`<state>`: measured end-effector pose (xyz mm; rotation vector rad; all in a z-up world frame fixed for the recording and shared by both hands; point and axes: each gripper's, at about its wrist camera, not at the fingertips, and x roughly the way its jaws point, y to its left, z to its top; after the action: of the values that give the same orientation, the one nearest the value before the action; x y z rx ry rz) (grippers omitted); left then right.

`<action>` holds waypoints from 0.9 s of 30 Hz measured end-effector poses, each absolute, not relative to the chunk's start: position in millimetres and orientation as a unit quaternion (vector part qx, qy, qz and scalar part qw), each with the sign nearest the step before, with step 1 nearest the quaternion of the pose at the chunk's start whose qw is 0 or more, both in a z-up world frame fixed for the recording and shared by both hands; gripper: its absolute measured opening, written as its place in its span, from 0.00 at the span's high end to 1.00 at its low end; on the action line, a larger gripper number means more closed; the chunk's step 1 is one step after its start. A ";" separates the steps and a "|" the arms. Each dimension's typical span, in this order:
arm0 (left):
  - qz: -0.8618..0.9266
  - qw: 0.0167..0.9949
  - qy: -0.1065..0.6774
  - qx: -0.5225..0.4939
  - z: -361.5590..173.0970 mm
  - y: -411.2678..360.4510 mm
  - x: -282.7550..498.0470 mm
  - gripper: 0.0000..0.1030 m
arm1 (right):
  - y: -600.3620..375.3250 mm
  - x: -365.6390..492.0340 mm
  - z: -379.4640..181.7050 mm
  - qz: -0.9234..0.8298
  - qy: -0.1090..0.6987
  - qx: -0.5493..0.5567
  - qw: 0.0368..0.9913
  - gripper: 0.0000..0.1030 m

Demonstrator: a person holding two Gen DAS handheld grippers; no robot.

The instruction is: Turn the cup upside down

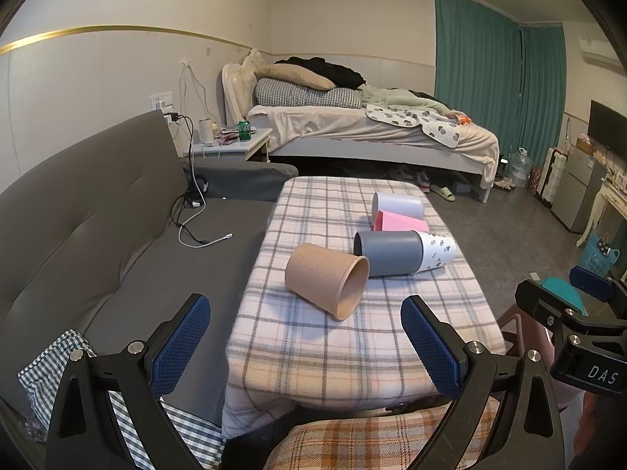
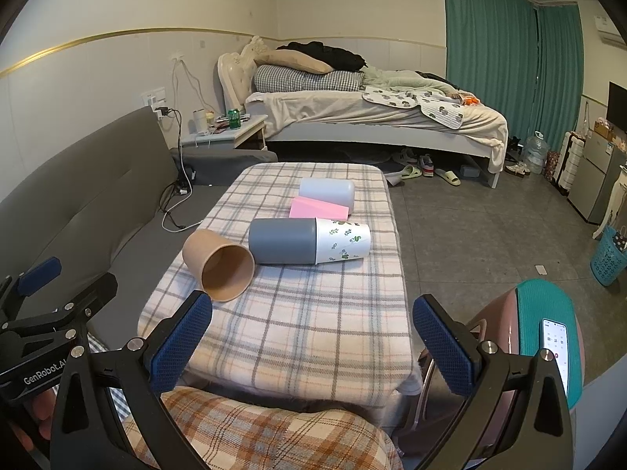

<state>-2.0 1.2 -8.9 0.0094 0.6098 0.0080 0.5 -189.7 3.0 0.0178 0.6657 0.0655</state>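
Observation:
A brown paper cup [image 1: 327,280] lies on its side on the plaid-covered table [image 1: 305,344], mouth toward me; it also shows in the right wrist view [image 2: 219,264]. Behind it a grey cup [image 1: 388,252] lies on its side, with a white leaf-print cup [image 1: 437,250] at its right end; both show in the right wrist view, grey [image 2: 282,241] and leaf-print [image 2: 343,239]. A white cup [image 1: 397,204] lies farther back beside a pink block [image 1: 395,222]. My left gripper [image 1: 305,342] and right gripper [image 2: 311,342] are open and empty, near the table's front edge.
A grey sofa [image 1: 98,235] with cables runs along the table's left. A bed [image 1: 372,125] stands behind, a nightstand with a green can [image 1: 244,130] to its left. A teal-backed chair with a phone [image 2: 556,346] stands at the right. A blue basket [image 2: 607,262] sits on the floor.

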 end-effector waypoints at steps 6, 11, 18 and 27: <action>0.004 0.954 0.301 0.004 -8.8 1.4 -1.7 0.02 | -189.6 0.3 2.5 0.033 0.328 0.009 0.944 0.00; 0.004 0.954 0.301 0.004 -9.0 1.3 -1.8 0.02 | -189.1 -0.5 2.4 0.033 0.328 0.010 0.944 0.00; 0.004 0.954 0.301 0.004 -9.4 1.4 -1.8 0.02 | -188.1 -0.4 1.7 0.035 0.329 0.009 0.943 0.00; 0.003 0.953 0.302 0.003 -9.1 2.1 -1.2 0.02 | -188.5 0.2 2.1 0.036 0.329 0.009 0.944 0.00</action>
<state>-1.2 2.1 -9.1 0.0070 0.6132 0.0069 0.2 -188.5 2.1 0.0185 0.6707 0.0736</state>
